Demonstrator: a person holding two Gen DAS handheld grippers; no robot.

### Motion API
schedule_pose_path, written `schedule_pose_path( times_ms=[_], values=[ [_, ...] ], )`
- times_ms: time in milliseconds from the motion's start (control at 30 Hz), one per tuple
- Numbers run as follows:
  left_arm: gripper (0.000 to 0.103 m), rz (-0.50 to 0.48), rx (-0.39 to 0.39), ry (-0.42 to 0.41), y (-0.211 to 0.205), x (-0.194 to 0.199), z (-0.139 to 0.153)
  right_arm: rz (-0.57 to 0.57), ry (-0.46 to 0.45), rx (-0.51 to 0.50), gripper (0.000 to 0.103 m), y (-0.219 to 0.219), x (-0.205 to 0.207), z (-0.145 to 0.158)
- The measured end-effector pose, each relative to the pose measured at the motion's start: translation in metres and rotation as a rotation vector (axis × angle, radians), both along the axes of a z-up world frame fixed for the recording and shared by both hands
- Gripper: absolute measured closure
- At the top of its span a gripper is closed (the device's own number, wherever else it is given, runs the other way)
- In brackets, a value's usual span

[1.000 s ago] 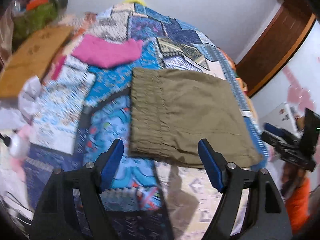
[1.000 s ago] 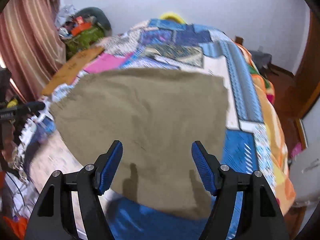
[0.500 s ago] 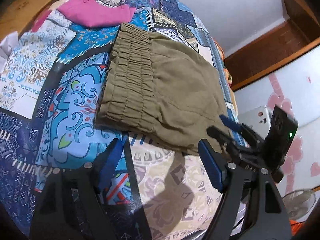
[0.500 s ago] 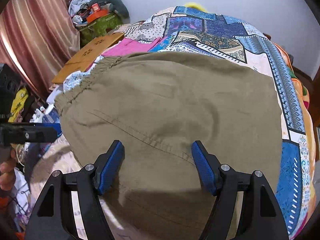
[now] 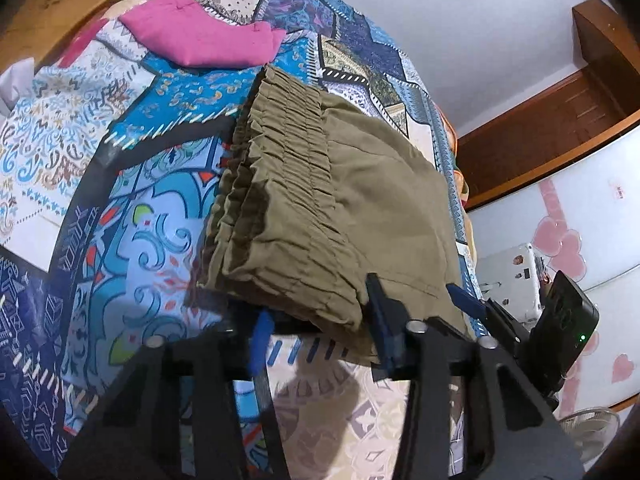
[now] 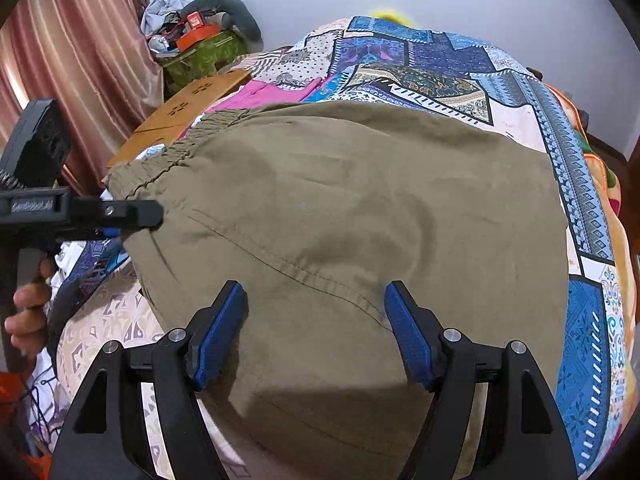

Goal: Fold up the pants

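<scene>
The folded olive pants (image 5: pixel 352 200) lie on the patchwork bedspread (image 5: pixel 132 184), elastic waistband toward the left. My left gripper (image 5: pixel 320 332) is at the near waistband corner, its jaws partly closed around the lifted cloth edge, one blue pad below and one above. In the right wrist view the pants (image 6: pixel 360 208) fill the middle, and my right gripper (image 6: pixel 316 332) is open just over the near part of the cloth. The left gripper (image 6: pixel 156 214) shows there at the waistband edge. The right gripper (image 5: pixel 468 304) shows in the left wrist view at the pants' near right edge.
A folded pink garment (image 5: pixel 200 40) lies farther up the bed. A wooden board (image 6: pixel 184 116) and a cluttered green box (image 6: pixel 200 56) stand at the bed's left side by a curtain. A wooden door frame (image 5: pixel 560 112) and a fan (image 5: pixel 588 432) are on the right.
Both grippers have moved in close to the pants. The left gripper's jaws have narrowed around the near waistband corner, which now looks lifted. The right gripper stays open, lower over the cloth.
</scene>
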State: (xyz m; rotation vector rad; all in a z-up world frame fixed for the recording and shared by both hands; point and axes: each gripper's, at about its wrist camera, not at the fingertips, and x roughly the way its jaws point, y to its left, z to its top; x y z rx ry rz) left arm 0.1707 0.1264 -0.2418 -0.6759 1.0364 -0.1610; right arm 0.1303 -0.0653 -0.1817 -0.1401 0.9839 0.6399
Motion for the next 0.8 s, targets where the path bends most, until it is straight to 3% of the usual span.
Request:
schedule_pose_path(
  times_ms=[133,333,800],
  values=[
    [0.069,0.008,0.073,-0.02,-0.007,-0.001,0.004,0.004,0.003,0.0,0.033,-0.002,0.0,0.0],
    [0.072,-0.012,0.287,-0.065,-0.024,-0.008,0.022,-0.013,0.007,0.003,0.034,-0.01,-0.003,0.001],
    [0.073,0.072,0.511,-0.072,-0.001,-0.034,0.048,-0.121,0.058,0.059,0.034,-0.068,-0.025,0.0]
  ],
)
